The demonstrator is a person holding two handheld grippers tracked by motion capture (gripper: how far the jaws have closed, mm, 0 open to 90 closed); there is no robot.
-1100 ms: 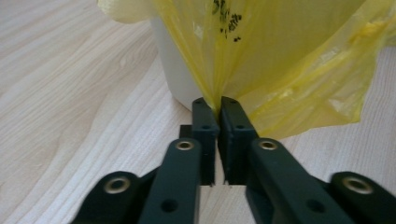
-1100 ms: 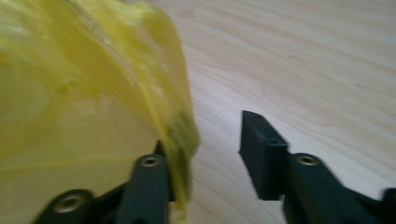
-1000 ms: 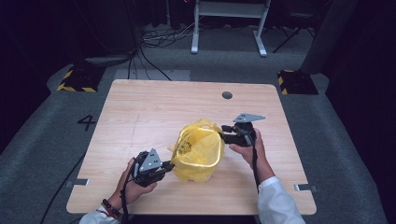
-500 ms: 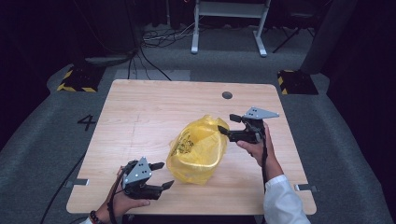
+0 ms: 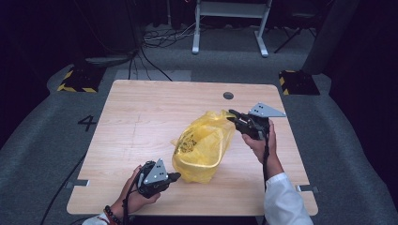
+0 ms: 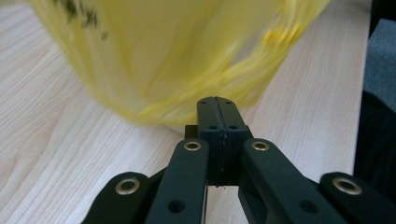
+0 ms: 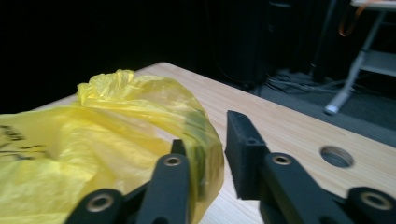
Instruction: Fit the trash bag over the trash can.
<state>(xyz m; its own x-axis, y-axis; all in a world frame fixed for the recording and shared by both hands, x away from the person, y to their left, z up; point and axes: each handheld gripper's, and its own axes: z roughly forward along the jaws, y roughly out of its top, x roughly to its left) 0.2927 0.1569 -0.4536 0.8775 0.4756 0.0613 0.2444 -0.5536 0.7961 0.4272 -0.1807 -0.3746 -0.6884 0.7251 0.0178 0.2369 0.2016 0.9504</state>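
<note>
The yellow plastic bag (image 5: 204, 147) lies slumped near the middle of the counter (image 5: 141, 122), its mouth rim raised toward the right tool (image 5: 233, 116). To open it well, keep that rim pinched and lift gently — thin film tears if jerked.

The right tool's jaws have just been closing; a fold of film sits between them, though firm pad contact cannot be confirmed.

The left tool (image 6: 217, 116) is held low, just short of the bag's base — jaws fully together, holding nothing.

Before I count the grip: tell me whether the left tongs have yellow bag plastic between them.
No: the left tongs are shut pad to pad, with the yellow plastic bag just beyond their tips.
</note>
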